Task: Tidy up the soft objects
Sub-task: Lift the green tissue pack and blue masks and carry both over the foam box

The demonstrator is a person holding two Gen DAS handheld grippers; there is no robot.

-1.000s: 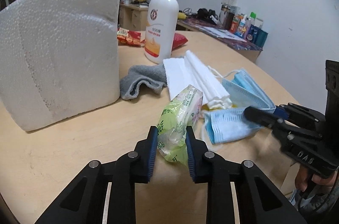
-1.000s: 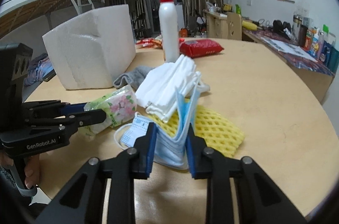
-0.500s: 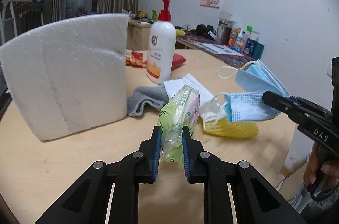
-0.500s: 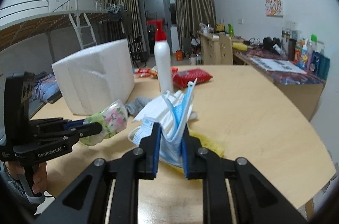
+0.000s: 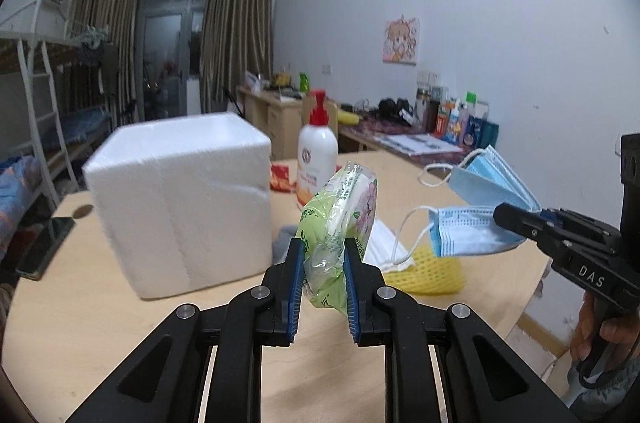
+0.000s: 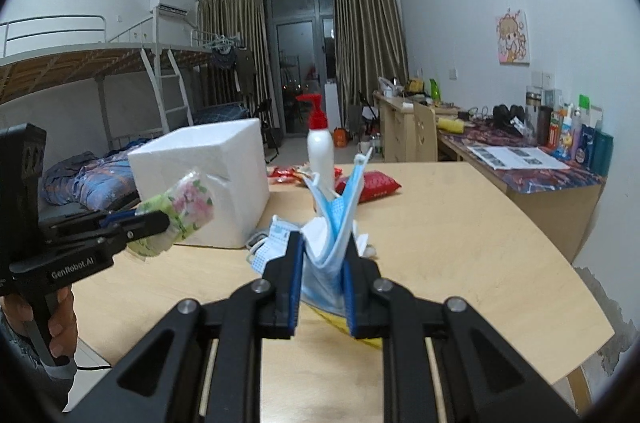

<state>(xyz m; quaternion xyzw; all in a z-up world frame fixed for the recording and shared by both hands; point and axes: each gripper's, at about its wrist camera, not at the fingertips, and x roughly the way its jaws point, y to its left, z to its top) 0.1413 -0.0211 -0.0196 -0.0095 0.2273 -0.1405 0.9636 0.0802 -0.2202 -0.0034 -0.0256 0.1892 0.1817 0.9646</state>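
left gripper (image 5: 322, 265) pinched the green tissue pack (image 5: 340, 219) low, above the table (image 5: 100, 303) | right gripper (image 6: 322, 265) clamped blue masks (image 6: 336, 219), limp, probably light, loops dangling | foam box (image 5: 180, 199) and pump bottle (image 5: 318, 159) crowded left; right side open

Wooden table (image 5: 100, 303), rounded edge. White foam box (image 5: 180, 199) on it, left side. Pump bottle (image 6: 320, 147), white w/ red top, upright behind the box. Red snack packet (image 6: 370, 185) flat nr the bottle. Phone (image 5: 46, 247) at table's left edge. Bunk bed (image 6: 80, 63) & curtains (image 6: 360, 43) in bkgd. Cartoon poster (image 6: 513, 39) on rt wall.
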